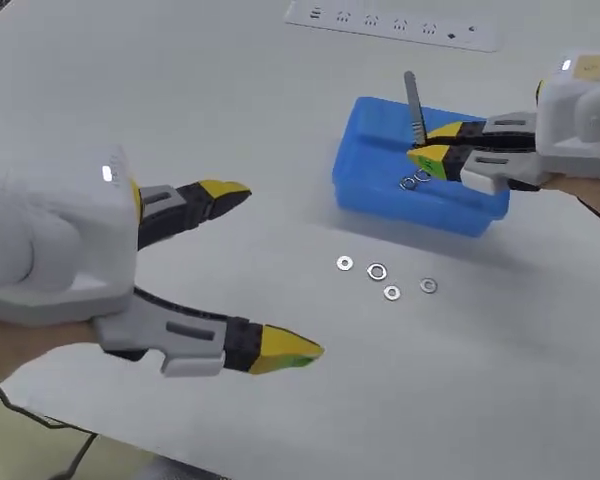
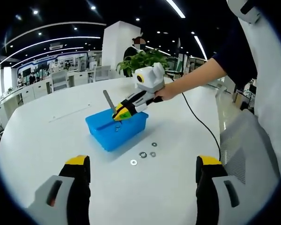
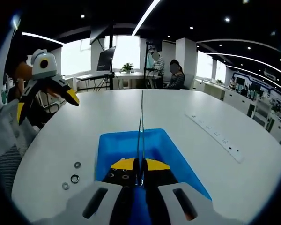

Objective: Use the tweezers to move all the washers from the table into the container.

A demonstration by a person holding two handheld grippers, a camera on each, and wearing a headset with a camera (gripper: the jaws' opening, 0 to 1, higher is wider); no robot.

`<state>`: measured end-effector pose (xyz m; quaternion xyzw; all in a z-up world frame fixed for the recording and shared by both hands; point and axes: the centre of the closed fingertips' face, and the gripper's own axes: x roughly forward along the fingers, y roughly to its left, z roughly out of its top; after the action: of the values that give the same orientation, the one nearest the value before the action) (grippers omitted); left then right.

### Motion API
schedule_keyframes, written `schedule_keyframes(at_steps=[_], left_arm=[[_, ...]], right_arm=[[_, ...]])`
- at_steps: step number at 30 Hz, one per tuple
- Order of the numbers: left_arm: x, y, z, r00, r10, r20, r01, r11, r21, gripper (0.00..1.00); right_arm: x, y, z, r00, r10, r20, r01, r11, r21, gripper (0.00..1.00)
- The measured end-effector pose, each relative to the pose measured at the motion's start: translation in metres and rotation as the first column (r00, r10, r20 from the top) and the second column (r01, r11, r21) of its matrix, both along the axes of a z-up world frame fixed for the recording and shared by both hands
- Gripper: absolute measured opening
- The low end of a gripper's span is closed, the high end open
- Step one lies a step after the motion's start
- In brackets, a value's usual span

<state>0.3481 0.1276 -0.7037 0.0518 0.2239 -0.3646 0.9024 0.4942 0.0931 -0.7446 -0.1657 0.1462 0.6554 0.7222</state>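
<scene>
four washers [image 1: 377,272] are seen lying flat on the white table [image 1: 180,100], low and right of centre in the head view, grouped close together but not touching. just above them the blue container [image 1: 380,195] is set on the table, apart from the group. at least two further washers [image 1: 412,182] can be made out inside it.

the right gripper [image 1: 430,152] is reached in from the right edge of the head view and is held over the container, its jaws clenched on the tweezers [image 1: 414,105]. the tweezers are seen sticking up past the yellow jaw tips toward the top of the frame. in the right gripper view they run straight ahead from between the shut jaws, above the container's far end. whether anything is pinched in the tweezers cannot be told.

the left gripper [image 1: 272,270] is held at the lower left of the head view, above the table and well apart from the washers, with its jaws spread wide and nothing between them.

a white power strip [image 1: 390,25] is laid along the top edge of the head view.
</scene>
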Motion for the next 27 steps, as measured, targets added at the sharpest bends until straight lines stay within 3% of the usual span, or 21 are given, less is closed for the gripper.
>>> schedule_keyframes(at_steps=[2,5,6,8,10,12,15,17,19,24,27], left_arm=[[0.019,0.001,0.007,1.000,0.002,0.029,-0.002,1.000,-0.008,0.98],[0.062,0.001,0.023,0.996,0.031,0.078,-0.026,0.997,-0.067,0.96],[0.067,0.001,0.025,0.996,0.033,0.083,-0.027,0.997,-0.072,0.95],[0.092,-0.001,0.035,0.992,0.054,0.116,-0.043,0.994,-0.098,0.93],[0.112,-0.006,0.043,0.989,0.072,0.130,-0.054,0.989,-0.136,0.88],[0.129,-0.015,0.055,0.983,0.081,0.165,-0.047,0.979,-0.197,0.81],[0.140,-0.026,0.057,0.986,0.061,0.158,-0.026,0.977,-0.213,0.71],[0.139,-0.033,0.050,0.991,0.006,0.137,0.016,0.988,-0.153,0.68],[0.137,-0.040,0.051,0.988,-0.050,0.144,0.070,0.988,-0.135,0.59],[0.128,-0.055,0.055,0.983,-0.134,0.125,0.152,0.976,-0.154,0.31],[0.128,-0.058,0.058,0.982,-0.141,0.127,0.162,0.972,-0.169,0.29]], right_arm=[[-0.003,0.001,0.003,1.000,0.012,0.006,-0.012,1.000,0.011,0.06],[-0.005,0.001,0.006,1.000,0.026,0.015,-0.026,1.000,0.013,0.06],[-0.006,0.001,0.006,0.999,0.029,0.015,-0.029,0.999,0.014,0.06],[-0.007,0.000,0.010,0.999,0.030,0.020,-0.030,0.999,0.017,0.06],[-0.008,-0.001,0.013,0.999,0.033,0.024,-0.033,0.999,0.021,0.06],[-0.011,-0.002,0.016,0.999,0.044,0.024,-0.045,0.999,0.025,0.07],[-0.015,-0.003,0.017,0.998,0.059,0.026,-0.059,0.998,0.023,0.07],[-0.015,-0.005,0.017,0.998,0.065,0.022,-0.065,0.998,0.016,0.07],[-0.016,-0.007,0.019,0.998,0.067,0.020,-0.068,0.997,0.024,0.07],[-0.014,-0.010,0.020,0.998,0.065,0.023,-0.066,0.997,0.028,0.07],[-0.014,-0.010,0.021,0.998,0.063,0.018,-0.064,0.997,0.036,0.07]])
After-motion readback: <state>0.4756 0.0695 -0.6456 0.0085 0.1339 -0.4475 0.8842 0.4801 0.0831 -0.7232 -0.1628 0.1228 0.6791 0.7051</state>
